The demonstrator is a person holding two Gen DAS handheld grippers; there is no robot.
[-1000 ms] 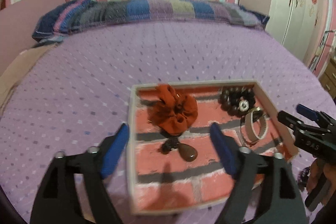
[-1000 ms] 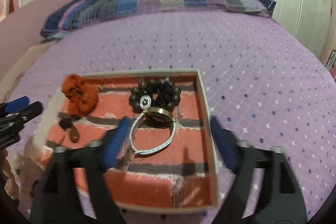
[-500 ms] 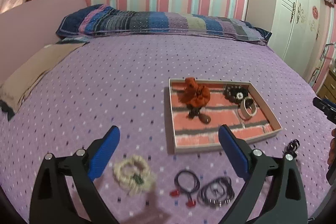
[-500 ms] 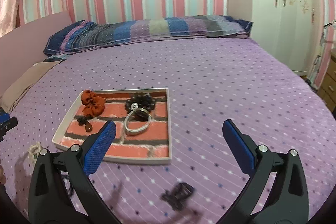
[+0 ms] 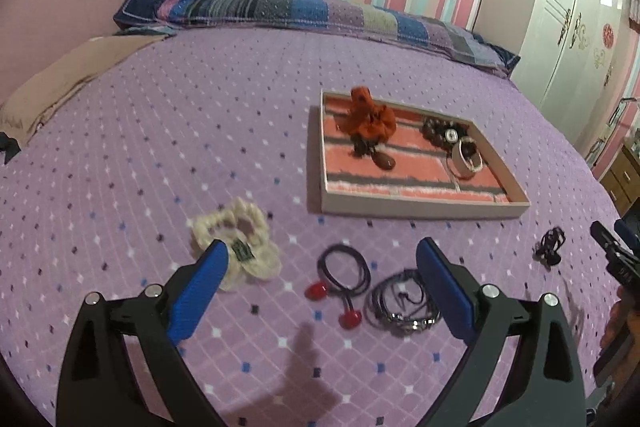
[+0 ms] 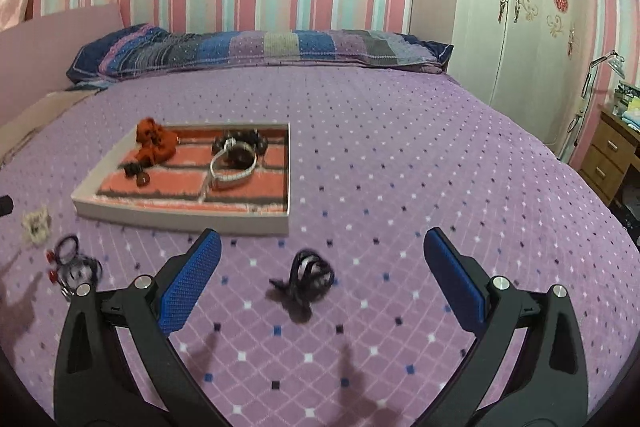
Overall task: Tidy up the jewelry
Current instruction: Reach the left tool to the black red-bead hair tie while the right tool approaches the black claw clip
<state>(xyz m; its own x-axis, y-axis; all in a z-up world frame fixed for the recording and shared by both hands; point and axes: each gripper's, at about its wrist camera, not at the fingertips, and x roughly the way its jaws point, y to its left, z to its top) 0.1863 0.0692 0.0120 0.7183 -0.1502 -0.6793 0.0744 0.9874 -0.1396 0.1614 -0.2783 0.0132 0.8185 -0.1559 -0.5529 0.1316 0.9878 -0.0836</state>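
A shallow tray (image 5: 420,207) (image 6: 184,217) with a brick-pattern floor lies on the purple bedspread. In it are an orange scrunchie (image 5: 370,119) (image 6: 154,143), a dark bead bracelet (image 5: 440,129), a white-strapped watch (image 5: 464,157) (image 6: 232,167) and a brown pendant (image 5: 386,161). On the bed in front lie a cream scrunchie (image 5: 240,247) (image 6: 36,225), a black cord with red beads (image 5: 344,279), a coiled dark necklace (image 5: 400,303) and a black hair tie (image 5: 550,247) (image 6: 308,277). My left gripper (image 5: 322,263) is open above the cord. My right gripper (image 6: 322,259) is open above the black tie.
A striped pillow (image 6: 256,53) lies along the striped wall. A white wardrobe (image 6: 520,7) stands to the right, with a wooden drawer unit (image 6: 608,155) beside it. A beige cloth (image 5: 72,79) lies at the bed's left edge.
Both grippers pulled back from over the tray and opened a little wider. The loose pieces on the bed in front of the tray came into view beneath them.
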